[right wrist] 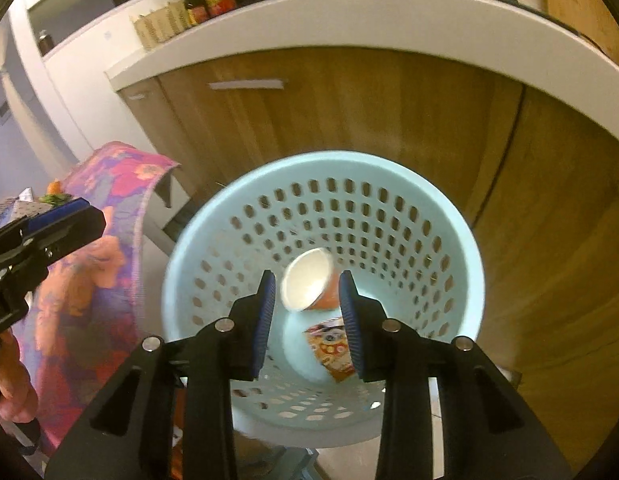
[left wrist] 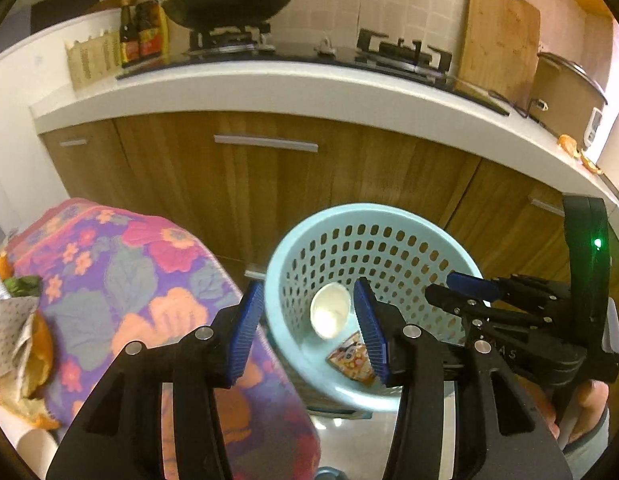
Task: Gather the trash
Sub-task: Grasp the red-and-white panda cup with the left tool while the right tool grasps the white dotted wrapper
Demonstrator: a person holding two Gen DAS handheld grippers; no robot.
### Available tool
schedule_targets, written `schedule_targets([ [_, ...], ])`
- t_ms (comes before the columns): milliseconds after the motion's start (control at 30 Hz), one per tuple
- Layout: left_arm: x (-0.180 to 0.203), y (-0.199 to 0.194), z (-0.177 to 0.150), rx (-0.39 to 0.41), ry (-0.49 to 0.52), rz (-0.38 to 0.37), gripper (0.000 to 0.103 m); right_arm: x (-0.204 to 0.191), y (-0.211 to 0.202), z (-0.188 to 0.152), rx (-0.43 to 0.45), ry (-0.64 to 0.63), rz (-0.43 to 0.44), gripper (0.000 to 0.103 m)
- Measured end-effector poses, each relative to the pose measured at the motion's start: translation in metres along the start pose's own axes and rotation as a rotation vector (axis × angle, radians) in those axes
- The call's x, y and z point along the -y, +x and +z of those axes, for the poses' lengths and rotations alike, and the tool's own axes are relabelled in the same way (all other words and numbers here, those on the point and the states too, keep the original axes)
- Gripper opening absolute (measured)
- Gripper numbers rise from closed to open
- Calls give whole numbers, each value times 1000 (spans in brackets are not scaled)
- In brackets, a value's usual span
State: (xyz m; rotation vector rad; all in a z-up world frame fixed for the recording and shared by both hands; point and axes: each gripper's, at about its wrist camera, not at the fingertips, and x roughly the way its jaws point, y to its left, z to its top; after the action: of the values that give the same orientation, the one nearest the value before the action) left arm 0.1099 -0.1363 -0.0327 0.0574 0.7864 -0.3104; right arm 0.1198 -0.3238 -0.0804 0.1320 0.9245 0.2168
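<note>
At the far left of the left wrist view, a pile of trash (left wrist: 21,344) is seen on a table covered by a floral cloth (left wrist: 121,264): orange peel, crumpled patterned paper and a green scrap are gathered at the table's left edge. The left gripper (left wrist: 305,328) is held above the cloth's right edge and the basket rim, with its blue pads (left wrist: 245,332) spread apart and nothing between them.

To the right of the table, a light blue perforated basket (left wrist: 293,248) is placed on the floor, near the wooden cabinet doors (left wrist: 269,184). Inside the basket, a paper cup (left wrist: 329,312) is seen lying on its side with its white interior turned toward the cameras, and a printed snack wrapper (left wrist: 353,360) is seen on the basket floor, just beside the cup on its near side. In the right wrist view the cup's orange outer wall is visible.

The right gripper (right wrist: 307,320) is positioned over the basket opening, its pads separated and empty; the cup and wrapper are framed between them but lie well below.

Farther back, a wok (left wrist: 229,4) is set on the stove, with sauce bottles (left wrist: 143,34) to its left and a cutting board (left wrist: 497,36) leaned against the wall at right.
</note>
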Motion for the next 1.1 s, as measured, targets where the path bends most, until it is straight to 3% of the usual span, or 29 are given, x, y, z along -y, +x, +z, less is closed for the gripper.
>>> schedule_targets([
  [367,-43,-101,-32,161,-96,84,57,-85,-31,14,88,-108,137,30],
  [500,-74,-141,-58,202,-153,147,59,-132,-34,13,100,-189,191,31],
  [567,-93,-158,-74,209,-177,202,59,-152,-35,12,104,-222,216,36],
  [633,-108,-171,-89,210,-201,265,59,-170,-35,11,116,-250,243,48],
  [867,-172,-183,-138,130,-349,375,59,-245,-23,7,157,-312,372,48],
  [967,-188,-175,-146,104,-392,364,59,-277,-15,3,184,-333,385,48],
  [1100,-186,-154,-145,68,-373,360,59,-296,-2,5,217,-314,382,49],
])
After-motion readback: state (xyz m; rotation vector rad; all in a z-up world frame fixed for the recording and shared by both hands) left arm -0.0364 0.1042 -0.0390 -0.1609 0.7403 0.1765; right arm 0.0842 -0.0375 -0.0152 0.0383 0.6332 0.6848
